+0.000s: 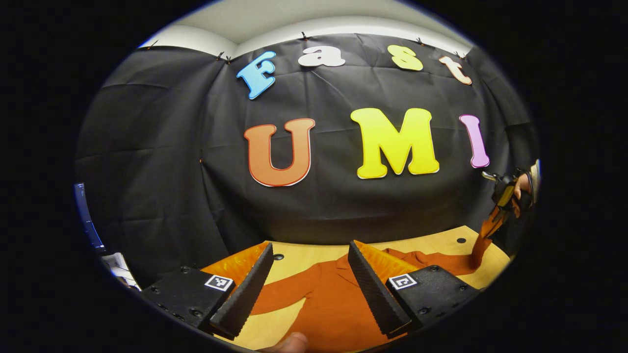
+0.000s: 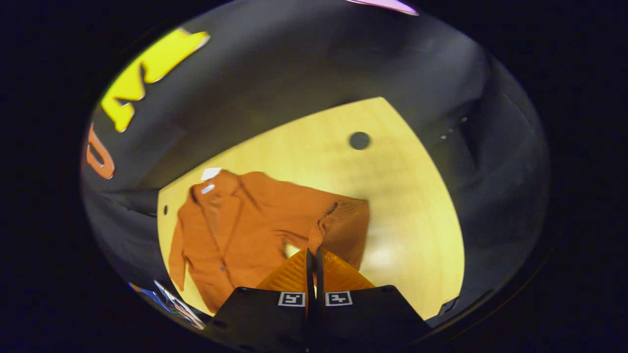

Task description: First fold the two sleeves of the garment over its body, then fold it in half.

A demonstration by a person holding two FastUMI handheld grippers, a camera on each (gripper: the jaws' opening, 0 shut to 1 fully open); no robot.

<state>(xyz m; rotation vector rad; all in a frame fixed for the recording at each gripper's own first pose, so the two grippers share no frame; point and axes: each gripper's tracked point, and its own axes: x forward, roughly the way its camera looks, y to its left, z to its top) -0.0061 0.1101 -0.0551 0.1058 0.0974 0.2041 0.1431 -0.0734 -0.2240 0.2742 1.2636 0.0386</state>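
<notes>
- Rust-orange garment (image 2: 230, 230) spread flat on the desk (image 2: 407, 206), front up, collar toward the far edge by the black cloth wall (image 2: 304, 63), hem toward the near edge.
- Open collar with lapels at the top, a small pale tag (image 2: 211, 173) just beyond the neck; a line down the middle of the front, with a small dark dot on it that may be a button.
- One sleeve (image 2: 177, 250) lying straight along the garment's side, near the desk's side edge.
- Other sleeve (image 2: 338, 220) raised off the desk, its ribbed cuff end pinched in the right gripper (image 2: 313, 255), jaws closed on the cloth with barely a slit between them.
- In the left gripper view, same sleeve (image 1: 483, 242) drawn up as a taut strip from the desk's far right part to the right gripper (image 1: 503, 196), a hand (image 1: 524, 189) around it.
- Left gripper (image 1: 311, 279) held low over the garment's body (image 1: 333, 304), jaws spread wide, gripping nothing; ridged, sawtooth-textured inner faces on both fingers (image 1: 375, 289).
- Fingertip (image 1: 294, 340) at the bottom edge of the left gripper view.
- Cloth matte and soft-looking, lightly creased; knit ribbing visible at the lifted cuff.
- Desk of pale, smooth wood grain with a rounded far edge; a round dark hole (image 2: 359, 140) near the far edge, another (image 1: 460, 240) in the left gripper view.
</notes>
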